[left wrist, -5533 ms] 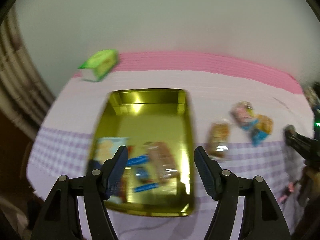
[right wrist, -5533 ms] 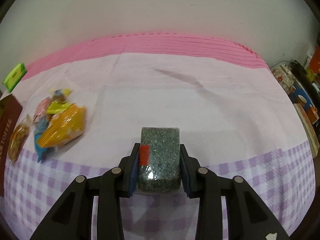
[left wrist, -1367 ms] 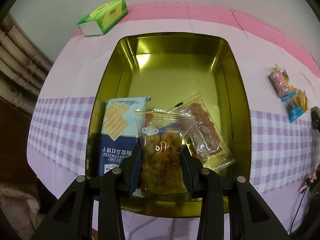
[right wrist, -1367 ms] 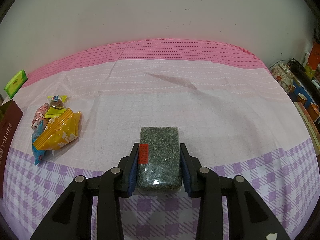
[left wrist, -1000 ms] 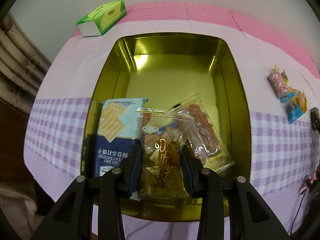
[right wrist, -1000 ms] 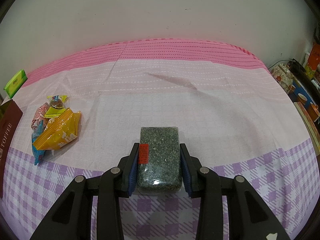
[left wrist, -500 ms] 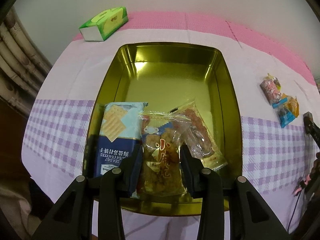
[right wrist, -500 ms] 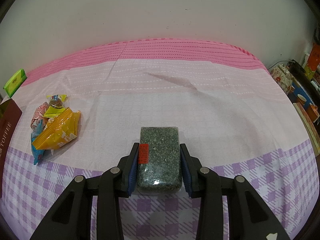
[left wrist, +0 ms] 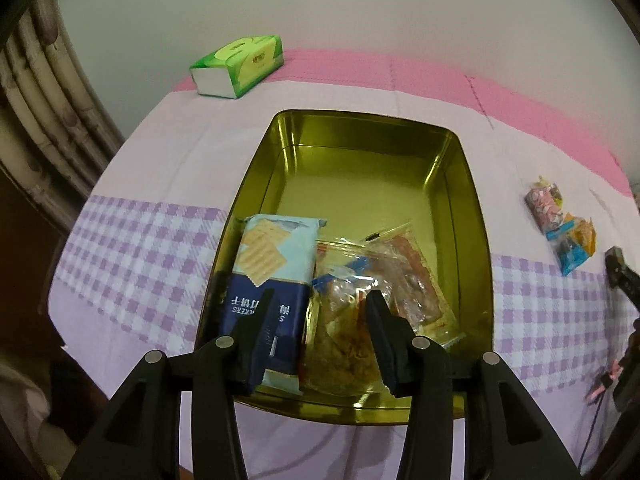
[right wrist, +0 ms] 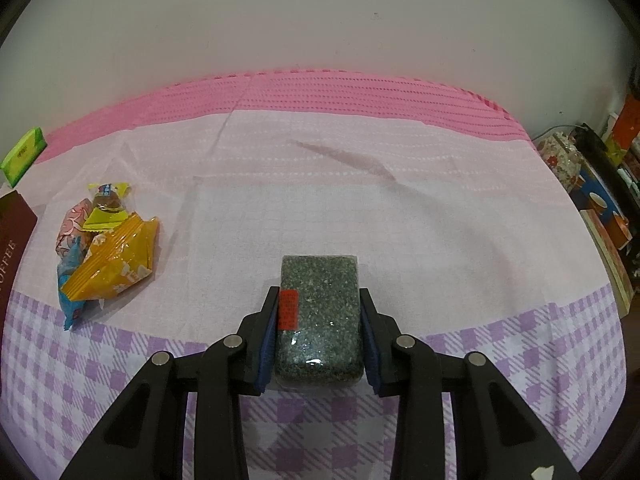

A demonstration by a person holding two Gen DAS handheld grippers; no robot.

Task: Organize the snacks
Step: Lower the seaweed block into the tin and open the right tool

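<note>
A gold tin (left wrist: 472, 208) sits on the checked cloth. In its near end lie a blue cracker pack (left wrist: 276, 252), a clear bag of fried snack (left wrist: 344, 332) and a clear packet of reddish snack (left wrist: 412, 276). My left gripper (left wrist: 319, 298) hovers over that end. Its jaws are opening; the fried snack bag lies between them, no longer squeezed, and the left finger stands over the cracker pack. My right gripper (right wrist: 318, 292) is shut on a grey-green speckled block (right wrist: 320, 320) with a red label, its jaws closing tighter on it.
A green tissue box (left wrist: 238, 65) stands beyond the tin. A pile of small wrapped snacks (right wrist: 108, 248) lies left of the right gripper. A brown lid marked TOFFEE (right wrist: 12, 248) shows at the left edge. Cluttered boxes and cups (right wrist: 600, 208) line the right side.
The left jaws have spread and let go of the fried snack bag, which now rests in the tin. The left gripper has pulled back and up. The right gripper has not moved.
</note>
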